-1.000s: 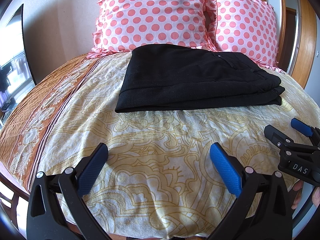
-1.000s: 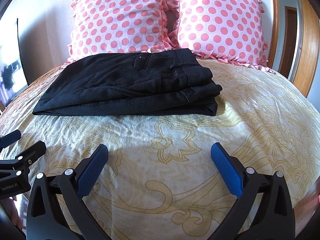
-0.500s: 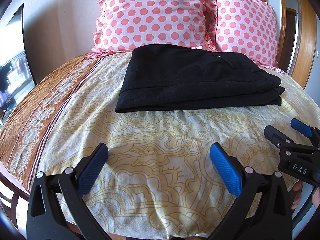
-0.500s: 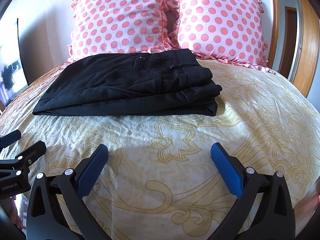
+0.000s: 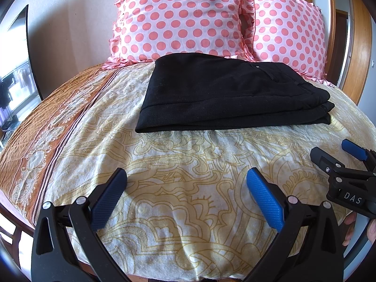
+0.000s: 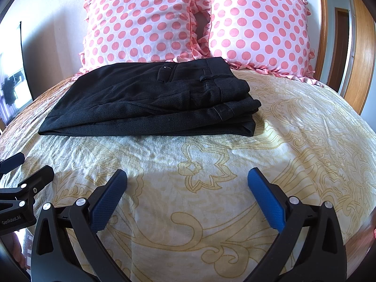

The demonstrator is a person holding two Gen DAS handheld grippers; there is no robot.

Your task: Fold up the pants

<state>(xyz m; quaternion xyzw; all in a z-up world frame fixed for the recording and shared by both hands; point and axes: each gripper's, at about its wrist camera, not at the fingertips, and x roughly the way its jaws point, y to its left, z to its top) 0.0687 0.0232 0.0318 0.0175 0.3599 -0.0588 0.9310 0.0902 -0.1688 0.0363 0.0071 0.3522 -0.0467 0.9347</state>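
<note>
Black pants (image 5: 225, 94) (image 6: 152, 103) lie folded in a flat stack on the bed, waistband to the right, just in front of the pillows. My left gripper (image 5: 186, 196) hovers open over the bedspread, well short of the pants, with nothing between its blue pads. My right gripper (image 6: 188, 196) is likewise open and empty, back from the pants' near edge. In the left wrist view the right gripper (image 5: 333, 157) shows at the right edge; in the right wrist view the left gripper (image 6: 25, 166) shows at the left edge.
The bed (image 5: 188, 159) has a yellow patterned spread with an orange border on the left. Two pink polka-dot pillows (image 6: 141, 21) (image 6: 260, 25) stand against the wall behind the pants. A wooden door frame (image 6: 362, 54) is at right, a window at far left.
</note>
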